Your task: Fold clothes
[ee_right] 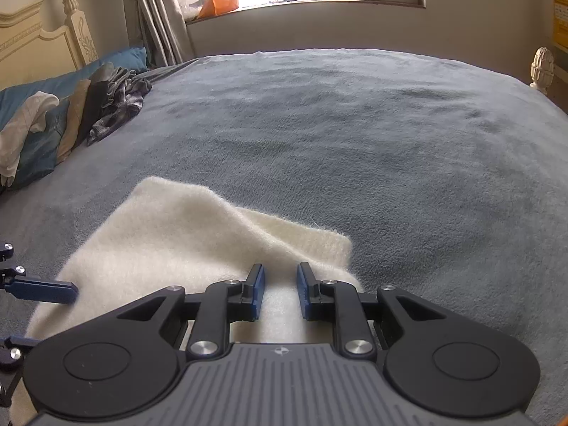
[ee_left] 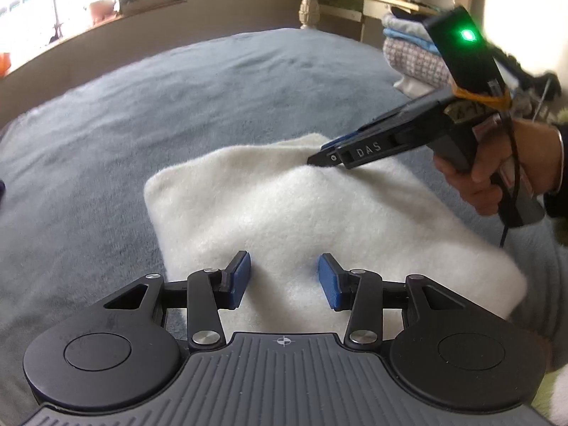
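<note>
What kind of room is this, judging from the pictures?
Most likely a bedroom: a wide bed with a grey blanket, a carved cream headboard, and a white sweater being folded on it.

My left gripper (ee_left: 284, 280), jaws apart, hovers over the folded white sweater (ee_left: 301, 220); my right gripper (ee_left: 319, 158) touches its far edge.

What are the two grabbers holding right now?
Nothing. The left gripper and the right gripper are both open over the folded white sweater, pinching no part of it.
</note>
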